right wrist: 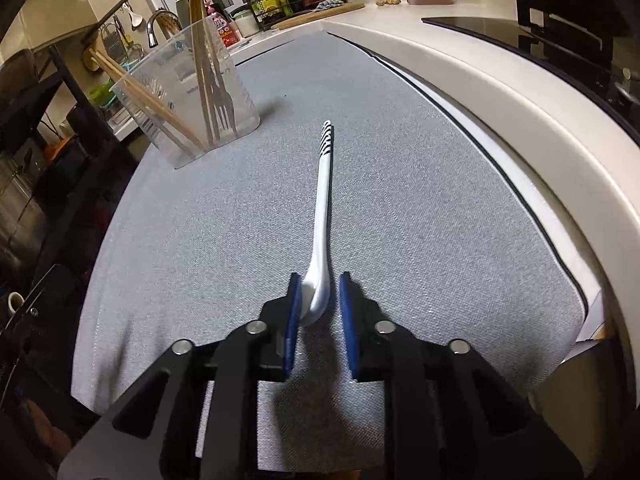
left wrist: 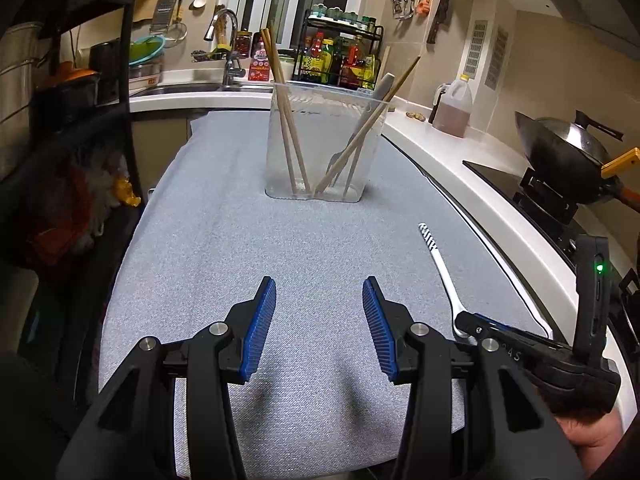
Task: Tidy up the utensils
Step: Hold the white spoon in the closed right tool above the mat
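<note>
Right tongs (right wrist: 318, 292) astride spoon (right wrist: 323, 184) bowl; mat (right wrist: 440, 200) edge near.

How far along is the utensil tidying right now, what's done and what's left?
Mostly done: wooden chopsticks and a grey fork already stand in the clear plastic holder. In hand: the right gripper brackets the bowl of the white spoon with the striped handle, which lies on the grey mat; a firm pinch isn't clear. Left: lift it into the holder. The left gripper is open, empty.
</note>
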Available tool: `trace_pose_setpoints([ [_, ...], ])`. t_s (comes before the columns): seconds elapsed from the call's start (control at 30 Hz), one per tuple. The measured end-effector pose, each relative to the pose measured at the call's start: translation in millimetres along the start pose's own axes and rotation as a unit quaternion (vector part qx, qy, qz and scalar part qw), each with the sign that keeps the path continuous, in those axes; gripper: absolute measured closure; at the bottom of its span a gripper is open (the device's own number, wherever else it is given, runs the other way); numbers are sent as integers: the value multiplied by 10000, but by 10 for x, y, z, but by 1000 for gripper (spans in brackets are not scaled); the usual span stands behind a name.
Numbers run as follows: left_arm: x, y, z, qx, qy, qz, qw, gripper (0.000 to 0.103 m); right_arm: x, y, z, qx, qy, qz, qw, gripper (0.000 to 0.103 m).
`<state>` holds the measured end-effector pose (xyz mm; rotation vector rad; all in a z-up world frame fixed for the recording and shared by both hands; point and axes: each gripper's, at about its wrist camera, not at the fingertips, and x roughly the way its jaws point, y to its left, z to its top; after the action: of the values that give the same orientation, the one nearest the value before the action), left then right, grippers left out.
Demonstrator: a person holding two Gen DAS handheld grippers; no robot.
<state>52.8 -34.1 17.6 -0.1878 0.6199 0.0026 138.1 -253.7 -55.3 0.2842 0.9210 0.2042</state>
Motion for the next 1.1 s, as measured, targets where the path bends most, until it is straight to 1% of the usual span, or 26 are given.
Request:
trace_pose_setpoints([
  [0.1, -24, 17, 6, -36, -28, -38, 10000, 58, 7, 35, -4, -10, -8, -98, 10000, 93],
  [0.17, -35, 46, 14, -77, -45, -53, 9999, 58, 16, 39, -5, 36, 26, -23, 10000, 94],
  [0.3, -35, 91, 14, -127, -37, -47, 9999, 58, 2, 9, -17, 210, -10, -57, 9998, 94],
  [0.63, -22, 150, 14, -144, 17, 0, 9999, 58, -91, -171, -59, 572, -128, -170, 9981, 93],
  [0.73, -16, 150, 9, -140, 29, 22, 9999, 58, -100, -217, -59, 719, -87, -73, 9973, 90],
  [0.8, -13, 149, 10, -126, 23, 40, 9999, 58, -95, -205, -52, 664, -60, -31, 9978, 86],
  [0.9, 5, 128, 0, -81, 38, 73, 9999, 58, -91, -182, -47, 555, -42, -6, 9984, 82],
  [1.1, 31, 118, -17, -36, 89, 127, 9999, 58, -76, -114, -47, 178, -44, -77, 9998, 81],
])
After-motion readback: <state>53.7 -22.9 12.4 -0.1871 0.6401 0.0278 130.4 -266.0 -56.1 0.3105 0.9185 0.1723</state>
